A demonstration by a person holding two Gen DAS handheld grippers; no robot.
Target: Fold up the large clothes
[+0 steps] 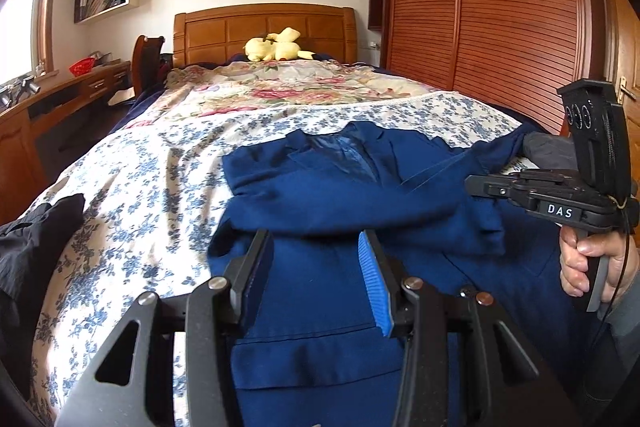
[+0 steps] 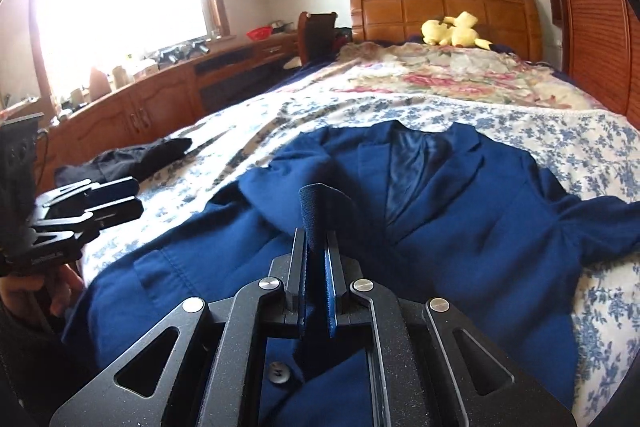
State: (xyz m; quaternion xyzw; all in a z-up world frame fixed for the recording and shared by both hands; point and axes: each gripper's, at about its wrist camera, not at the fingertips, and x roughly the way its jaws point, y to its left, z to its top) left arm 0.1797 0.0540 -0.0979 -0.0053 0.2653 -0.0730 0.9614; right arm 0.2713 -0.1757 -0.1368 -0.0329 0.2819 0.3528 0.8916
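Between the clenched jaws of the right gripper (image 2: 315, 239) a narrow fold of the blue jacket (image 2: 460, 219) is pinched; the cloth stands up just past the fingertips. The left gripper (image 1: 314, 239) is held released, its jaws partly apart with nothing pressed between the pads, and the jacket's lower front is seen just beyond and below them. To the right of the left jaws, the right hand (image 1: 584, 267) is seen wrapped round its handle.

The jacket is spread face up on the blue-flowered bed cover (image 1: 152, 187), directly ahead of both pairs of jaws, collar and lapels at the far end, one sleeve trailing off to the right of the right jaws. It is judged to be a lined, medium-weight garment: soft enough to drape and crease, with more body at the lapels and shoulders, and a smooth lining that may slide. Thin single layers are likely to slip out of a pinch, so seams, hems, the sleeve end or the shoulder line are judged the better places to be taken hold of.

A black garment (image 1: 36, 239) lies well to the left of the left jaws. Farther ahead, a yellow plush toy (image 1: 276, 47) is set against the wooden headboard (image 1: 264, 27).
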